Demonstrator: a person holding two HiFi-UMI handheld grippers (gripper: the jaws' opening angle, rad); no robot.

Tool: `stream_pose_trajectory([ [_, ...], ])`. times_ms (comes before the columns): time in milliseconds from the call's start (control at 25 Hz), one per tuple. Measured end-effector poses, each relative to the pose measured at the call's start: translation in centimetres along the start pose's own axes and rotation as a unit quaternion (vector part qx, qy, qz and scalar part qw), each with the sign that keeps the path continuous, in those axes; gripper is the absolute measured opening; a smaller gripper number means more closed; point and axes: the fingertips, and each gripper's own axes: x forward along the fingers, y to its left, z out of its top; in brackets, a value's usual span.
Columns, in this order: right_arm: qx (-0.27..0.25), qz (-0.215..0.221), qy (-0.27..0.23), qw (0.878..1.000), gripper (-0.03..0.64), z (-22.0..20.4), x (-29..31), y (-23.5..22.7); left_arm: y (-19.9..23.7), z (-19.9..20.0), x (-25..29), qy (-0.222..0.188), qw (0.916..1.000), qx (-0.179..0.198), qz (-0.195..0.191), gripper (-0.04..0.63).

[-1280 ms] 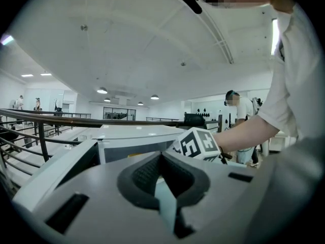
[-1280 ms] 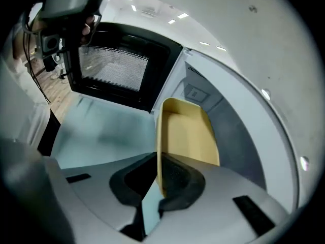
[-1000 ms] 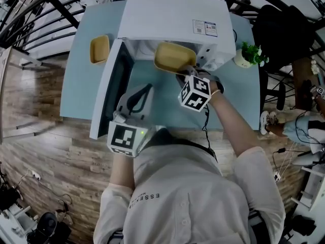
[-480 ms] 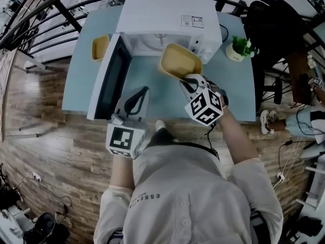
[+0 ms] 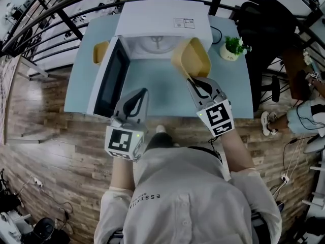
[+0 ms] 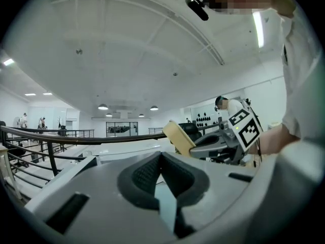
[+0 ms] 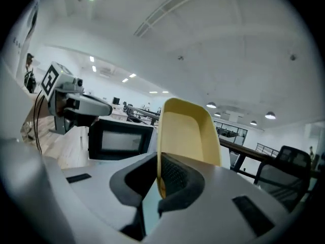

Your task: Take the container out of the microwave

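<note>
A white microwave (image 5: 162, 22) stands at the back of the light blue table (image 5: 157, 93), its door (image 5: 108, 79) swung open to the left. The yellow container (image 5: 192, 59) is outside the cavity, tipped up on edge in front of the microwave's right side. My right gripper (image 5: 191, 78) is shut on its near rim; in the right gripper view the rim sits between the pads (image 7: 172, 174) and the container (image 7: 189, 131) rises above them. My left gripper (image 5: 142, 91) hovers over the table by the door, shut and empty, its jaws (image 6: 161, 155) closed together.
A second yellow container (image 5: 100, 51) lies on the table left of the microwave. A small potted plant (image 5: 232, 47) stands to the microwave's right. Black railings run behind the table, and a dark chair (image 5: 269, 29) stands at the far right.
My right gripper has drawn the yellow container out of the microwave, lifted it and rolled it up onto its edge. My left gripper has drifted a little nearer to me.
</note>
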Motion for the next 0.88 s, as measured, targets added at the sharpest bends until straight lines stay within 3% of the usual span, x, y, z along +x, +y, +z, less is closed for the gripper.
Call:
stream_pose_trajectory([
  [440,0.071,-0.057,-0.066,0.994,0.026,1.5,-3.5,0.0,0.1,1.3,-1.6,-0.02,0.9995,0.02,0.01,0.002],
  [880,0.094,-0.083,-0.092,0.988,0.021,3.2,-5.1,0.3,0.0,1.5,-2.7,-0.021,0.9994,0.024,0.015,0.002],
])
